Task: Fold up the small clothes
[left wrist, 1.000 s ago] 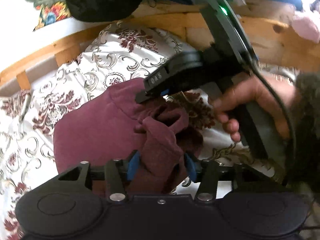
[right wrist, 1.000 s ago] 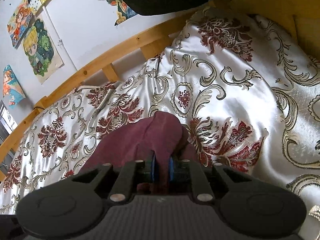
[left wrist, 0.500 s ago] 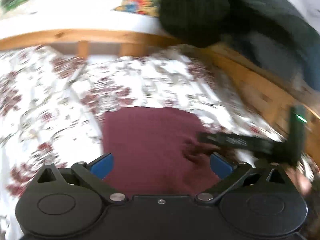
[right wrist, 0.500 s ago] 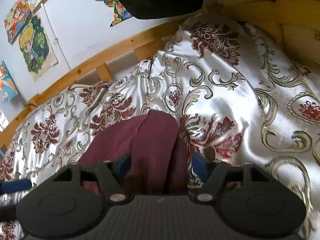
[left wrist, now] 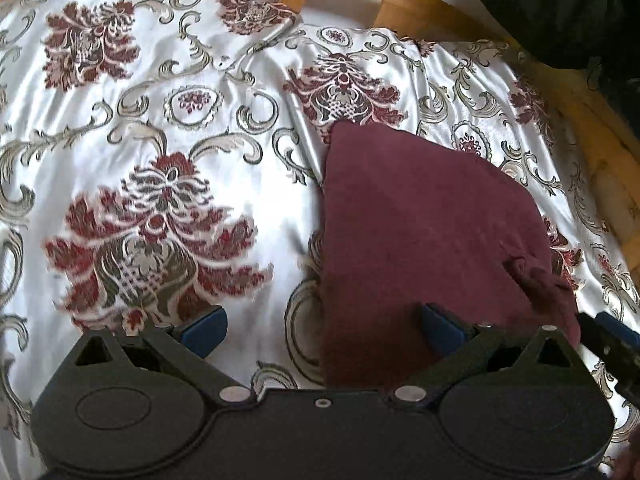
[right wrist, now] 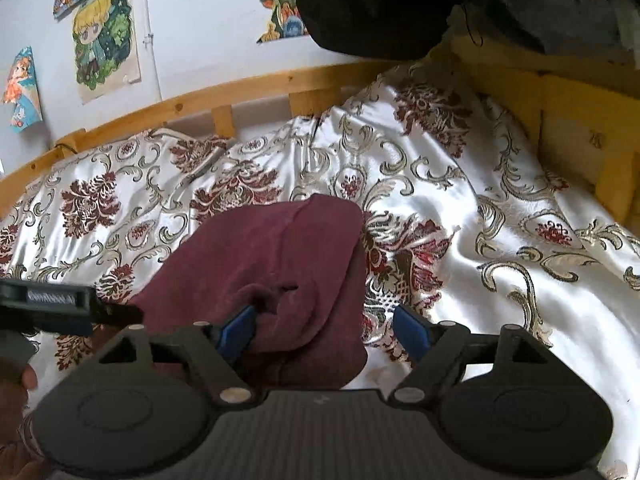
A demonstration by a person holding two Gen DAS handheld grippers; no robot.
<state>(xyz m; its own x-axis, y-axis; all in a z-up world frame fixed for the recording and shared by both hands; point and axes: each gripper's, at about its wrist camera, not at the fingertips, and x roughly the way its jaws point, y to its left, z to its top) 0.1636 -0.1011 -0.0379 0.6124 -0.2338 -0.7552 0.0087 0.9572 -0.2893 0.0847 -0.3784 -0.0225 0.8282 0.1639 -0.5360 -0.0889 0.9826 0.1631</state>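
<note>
Both hand-held grippers, left (left wrist: pixel 320 330) and right (right wrist: pixel 326 330), are standing spread and empty over the maroon garment (left wrist: pixel 424 232); the bunched right corner probably needs flattening first.

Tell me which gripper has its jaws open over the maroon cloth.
The right gripper: its jaws, just opened, straddle the cloth's bunched corner. The left gripper straddles the cloth's edge and the bedspread.

Maroon garment (left wrist: pixel 420 216), folded, lying flat on bedspread; small bunched bit at near right edge.
</note>
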